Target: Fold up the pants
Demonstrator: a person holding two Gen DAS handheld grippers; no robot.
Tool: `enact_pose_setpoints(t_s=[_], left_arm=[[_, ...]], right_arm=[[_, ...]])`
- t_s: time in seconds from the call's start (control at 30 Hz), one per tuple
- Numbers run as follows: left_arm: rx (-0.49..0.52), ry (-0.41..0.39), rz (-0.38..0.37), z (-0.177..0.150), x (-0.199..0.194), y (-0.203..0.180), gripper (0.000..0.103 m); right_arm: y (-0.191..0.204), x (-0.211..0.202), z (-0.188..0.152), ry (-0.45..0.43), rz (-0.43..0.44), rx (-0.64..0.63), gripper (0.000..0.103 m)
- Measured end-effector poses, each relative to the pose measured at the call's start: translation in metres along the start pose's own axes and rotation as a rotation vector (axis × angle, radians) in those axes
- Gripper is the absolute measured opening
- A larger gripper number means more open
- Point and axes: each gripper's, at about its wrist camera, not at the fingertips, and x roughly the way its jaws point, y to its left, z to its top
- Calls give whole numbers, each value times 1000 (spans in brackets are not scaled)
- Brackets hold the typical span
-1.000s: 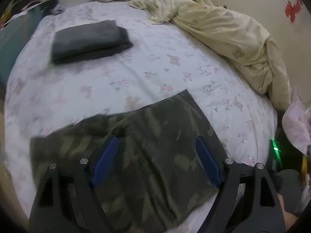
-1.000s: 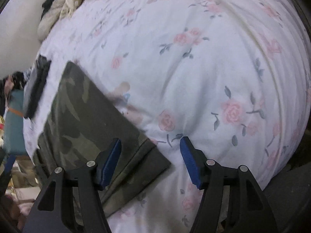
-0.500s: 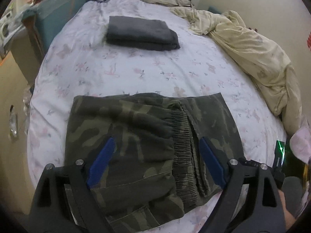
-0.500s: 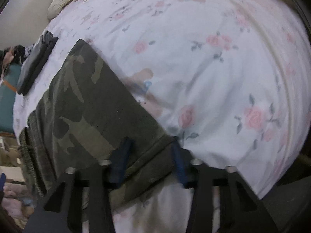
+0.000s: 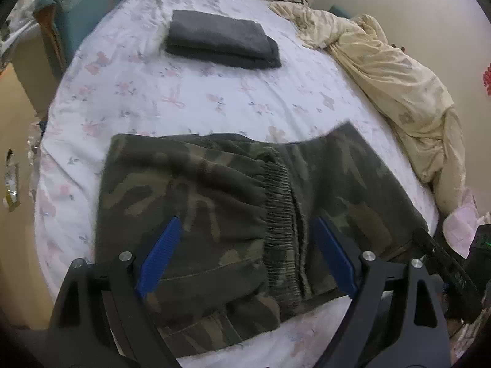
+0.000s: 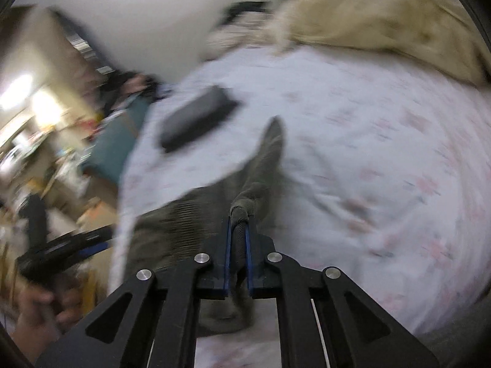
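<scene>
While the left wrist view stays sharp, the right wrist view is smeared with blur.

Left wrist view, left to right: a teal furniture edge (image 5: 76,9) at upper left, beside the bed (image 5: 129,92) with its white floral sheet. A folded dark grey garment (image 5: 221,43) lies flat on the sheet at upper centre. The camouflage pants (image 5: 196,202) fill the lower centre, partly folded, an upper layer doubled over the left side, the ribbed elastic waistband (image 5: 284,214) running down the middle. The left gripper (image 5: 245,254) hovers over the pants with its 2 blue pads spread wide, released, nothing pinched between them; contact with the cloth cannot be judged. A rumpled cream blanket (image 5: 399,82) runs down the right edge of the bed. At lower right the far end of the pants rises toward a dark gripper body at the frame edge.

Right wrist view, left to right: a hand (image 6: 33,316) at lower left holds the other gripper's dark frame. The grey garment (image 6: 196,119) shows as a blurred slab at centre left. The right gripper (image 6: 238,248), low centre, is closing, its 2 blue pads clenched on a bunched edge of the pants (image 6: 264,165), which trail from the jaws as a lifted ridge above the sheet. The cream blanket (image 6: 383,15) lies across the upper right.
</scene>
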Motion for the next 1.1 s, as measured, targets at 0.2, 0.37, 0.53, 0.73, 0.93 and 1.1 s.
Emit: enact_pose_setpoints(t_s=[0.2,0.37,0.53,0.73,0.93,1.1], left_arm=[[32,79,-57,42,17,-43,86],[69,119,-81,85,58,-105,85],[192,197,-27,94,91,-148,77],[320,173,0,91,68,-152,8],[300,132,-35,95,9,-105,7],[238,106,-14,89,-29,-40,7]], right_arm=[[43,7,-11,38,119,-131,7],[45,12,-14,61,156,-128,7],[47,6,-17,63,201,-145,7],[67,1,-24,77,298,-226,7],[118,0,-36,118,364,-342,7],[179,22,-58,201,394,-449,7]])
